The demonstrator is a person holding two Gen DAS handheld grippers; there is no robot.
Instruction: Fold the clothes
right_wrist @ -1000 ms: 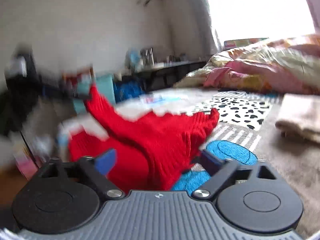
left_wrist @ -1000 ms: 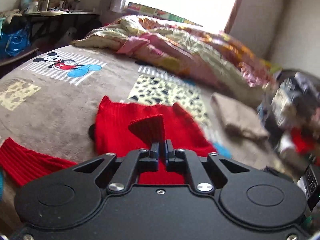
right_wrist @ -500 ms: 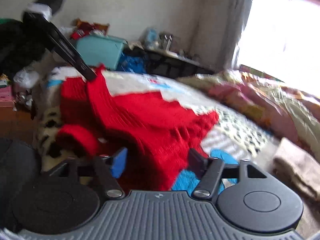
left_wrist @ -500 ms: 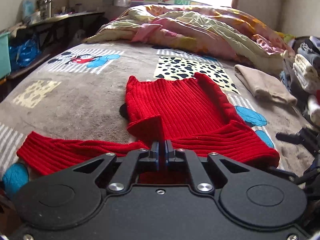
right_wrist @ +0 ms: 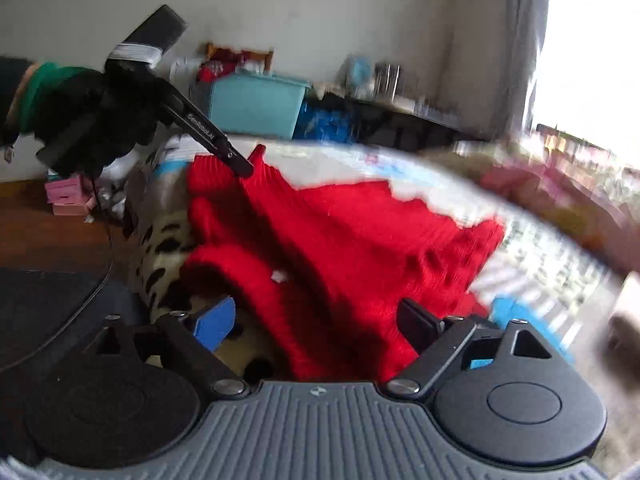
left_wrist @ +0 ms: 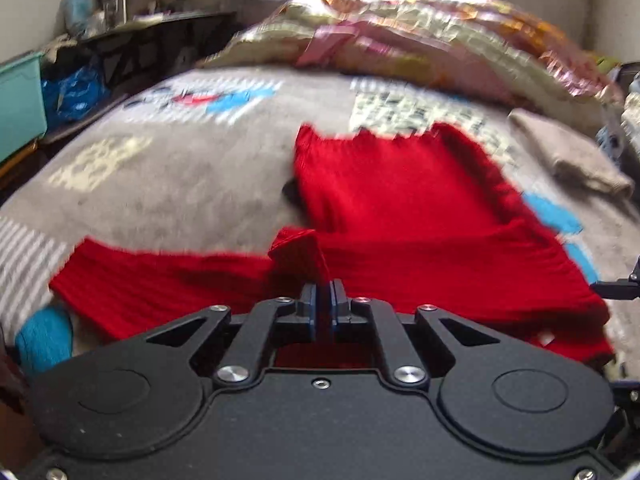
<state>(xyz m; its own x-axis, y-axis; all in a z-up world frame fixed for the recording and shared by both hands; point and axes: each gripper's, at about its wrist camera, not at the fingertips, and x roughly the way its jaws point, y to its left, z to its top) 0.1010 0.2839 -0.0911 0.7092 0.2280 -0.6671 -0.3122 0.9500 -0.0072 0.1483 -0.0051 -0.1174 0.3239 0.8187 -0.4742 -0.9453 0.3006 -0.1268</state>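
Left wrist view showed the left gripper [left_wrist: 323,296] low at centre, its jaws just opening with a fold of the red sweater [left_wrist: 392,200] between the pads. The sweater lay spread mid-frame on the bed [left_wrist: 168,176], one sleeve reaching left. In the right wrist view the right gripper [right_wrist: 316,320] was opening wide over the sweater's near edge, gripping nothing.

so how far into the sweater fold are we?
Early. Done: the red sweater lies spread on the bed, one sleeve laid across its near end. In hand: the left gripper pinches a fold of knit, jaws starting to open. The right gripper is opening, sweater between the jaws but not pressed. Left: the other sleeve lies stretched out; body not folded.
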